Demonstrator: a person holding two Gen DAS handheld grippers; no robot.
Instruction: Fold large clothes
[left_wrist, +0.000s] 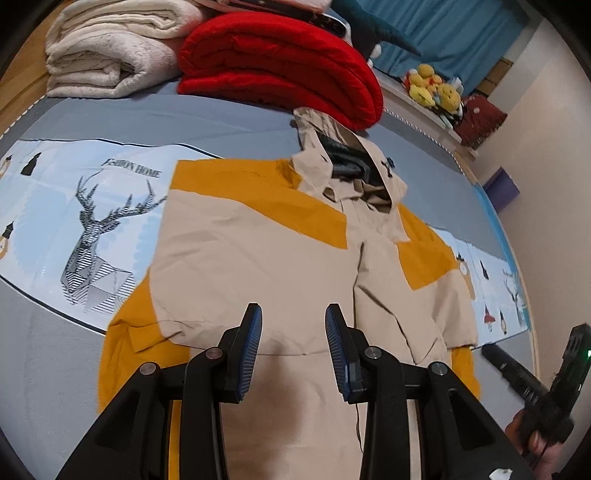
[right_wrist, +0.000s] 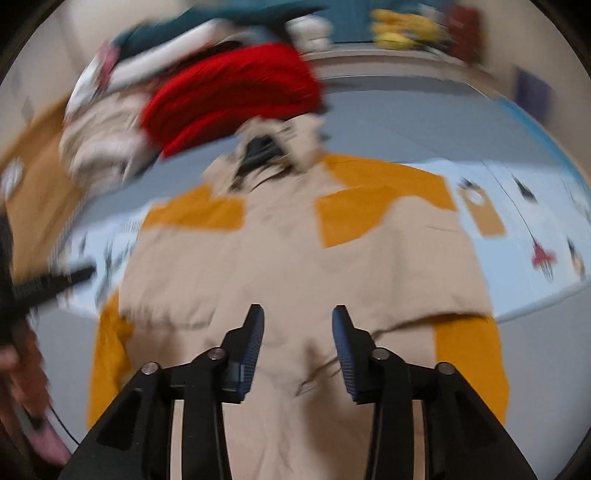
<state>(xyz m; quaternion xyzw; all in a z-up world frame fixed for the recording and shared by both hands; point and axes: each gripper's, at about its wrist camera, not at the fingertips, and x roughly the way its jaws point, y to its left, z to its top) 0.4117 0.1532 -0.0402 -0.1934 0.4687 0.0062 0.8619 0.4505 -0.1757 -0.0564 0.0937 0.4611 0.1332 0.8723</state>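
Jacket (left_wrist: 258, 258) flat on bed (left_wrist: 221, 122) under both | my left hand-held gripper (left_wrist: 293, 347) narrow, empty | right hand-held gripper (right_wrist: 298, 347) parted, empty

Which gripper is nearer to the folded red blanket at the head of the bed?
Left, as far as the views show, and only slightly. The left gripper hovers over the jacket hem, below the red blanket; the right gripper hovers further right.

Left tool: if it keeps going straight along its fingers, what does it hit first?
Most likely the beige front panel of the jacket lying flat on the bed. The left tool is open, nothing between its fingers, and nothing else shows in that line; depth is uncertain.
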